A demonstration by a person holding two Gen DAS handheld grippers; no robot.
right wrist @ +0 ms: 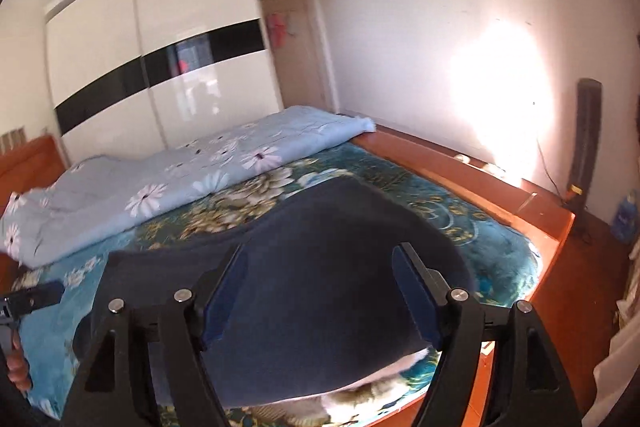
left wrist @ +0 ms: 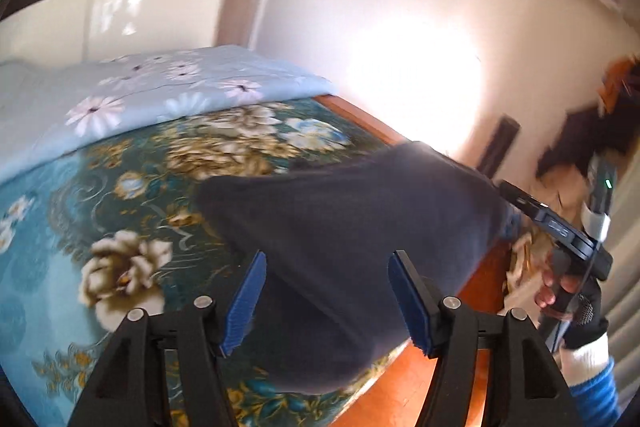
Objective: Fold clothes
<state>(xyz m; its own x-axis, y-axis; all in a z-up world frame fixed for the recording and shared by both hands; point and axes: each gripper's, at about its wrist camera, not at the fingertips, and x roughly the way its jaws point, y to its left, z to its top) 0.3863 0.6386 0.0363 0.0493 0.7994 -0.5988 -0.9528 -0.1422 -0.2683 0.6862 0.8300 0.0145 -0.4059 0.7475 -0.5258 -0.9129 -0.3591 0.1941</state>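
Both grippers are sitting wide open right now, nothing pinched in either one. The left gripper point(left wrist: 326, 297) is hovering over the near right part of the bed point(left wrist: 120, 187), its blue pads point(left wrist: 244, 303) spread apart with the dark navy garment point(left wrist: 348, 239) showing in the gap between them. Can't tell if the pads are actually touching the cloth or just floating above it.

Same deal on the other side: the right gripper point(right wrist: 320, 299) is hanging over the garment point(right wrist: 328, 267) with its jaws spread just as wide, and the cloth is filling the space between its pads point(right wrist: 224, 299) too.

The garment itself is lying in a rounded heap on the teal floral blanket point(right wrist: 460, 219), toward the near edge of the bed, close to the orange wooden frame point(right wrist: 460, 171). A bit of white fabric is peeking out from under its near edge in the right wrist view.

Farther back, a light blue daisy quilt point(right wrist: 180, 179) is lying bunched across the far side of the bed. In the left wrist view the person's gloved right hand point(left wrist: 576, 303) is gripping its handle at the far right.
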